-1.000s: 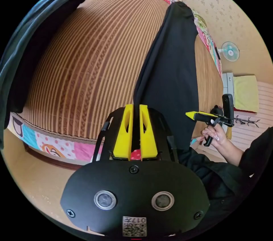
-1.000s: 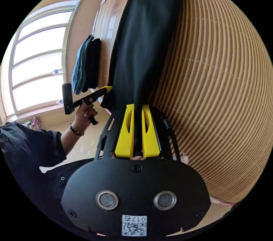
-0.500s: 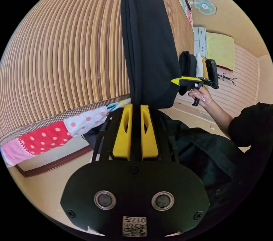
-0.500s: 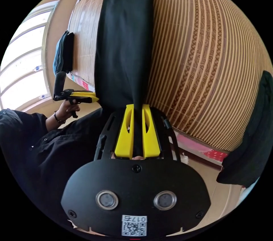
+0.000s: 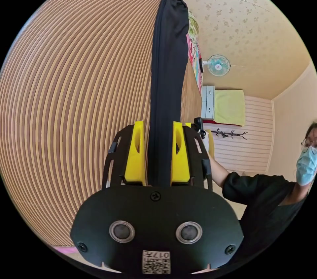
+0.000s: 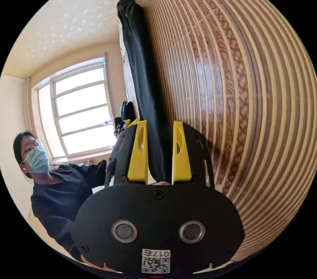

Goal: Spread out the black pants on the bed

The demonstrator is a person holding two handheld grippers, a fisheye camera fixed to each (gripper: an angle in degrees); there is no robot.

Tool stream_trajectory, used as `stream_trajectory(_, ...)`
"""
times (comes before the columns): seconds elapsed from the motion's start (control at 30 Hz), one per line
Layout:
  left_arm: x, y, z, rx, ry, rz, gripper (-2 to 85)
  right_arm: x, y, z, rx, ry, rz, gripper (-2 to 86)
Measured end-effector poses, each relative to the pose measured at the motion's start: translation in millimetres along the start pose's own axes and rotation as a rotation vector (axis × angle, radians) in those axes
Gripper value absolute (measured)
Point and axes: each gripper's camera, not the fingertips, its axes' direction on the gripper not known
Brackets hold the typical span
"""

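Smooth black pants (image 5: 166,71) are lying long and flat on a ribbed bamboo mat (image 5: 76,94), running between both grippers' (image 5: 158,155) (image 6: 159,153) parted, unclamped jaws.

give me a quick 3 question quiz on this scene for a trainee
1. True or false: the black pants lie stretched in a long strip on the striped mat.
2. In the left gripper view, what stands beyond the bed's far edge? A) a fan B) a ladder C) a television
3. Fill in: the jaws of the left gripper and the right gripper stand ____, one on each side of the pants.

Key: 1 true; 2 A; 3 open
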Motion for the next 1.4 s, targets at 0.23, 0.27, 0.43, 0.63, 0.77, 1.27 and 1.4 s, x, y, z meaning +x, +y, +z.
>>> stream_trajectory(0.23,6,10,37,-0.025,0.011,-0.016,11.4,-24,-10,21,-0.100,0.032,-0.043,11.7)
stream_trajectory(0.27,7,25,41,-0.024,0.011,-0.026,11.2,-24,-6,21,-0.102,0.034,-0.039,11.7)
stream_trajectory(0.43,-3,77,55,0.019,0.070,-0.091,9.8,-11,40,20,-0.121,0.004,0.019,10.3)
stream_trajectory(0.63,-9,54,73,-0.033,0.163,-0.060,8.3,7,38,24,-0.170,-0.158,0.121,9.5)
stream_trajectory(0.77,2,39,95,-0.209,0.089,-0.003,5.3,3,33,43,-0.242,-0.140,0.145,7.2)
stream_trajectory(1.27,124,198,38,-0.049,0.383,0.297,8.7,-137,230,38,-0.087,-0.163,-0.261,1.0)
stream_trajectory(1.4,186,246,15,0.032,0.225,0.373,4.9,-205,296,38,-0.065,-0.100,-0.321,0.2)
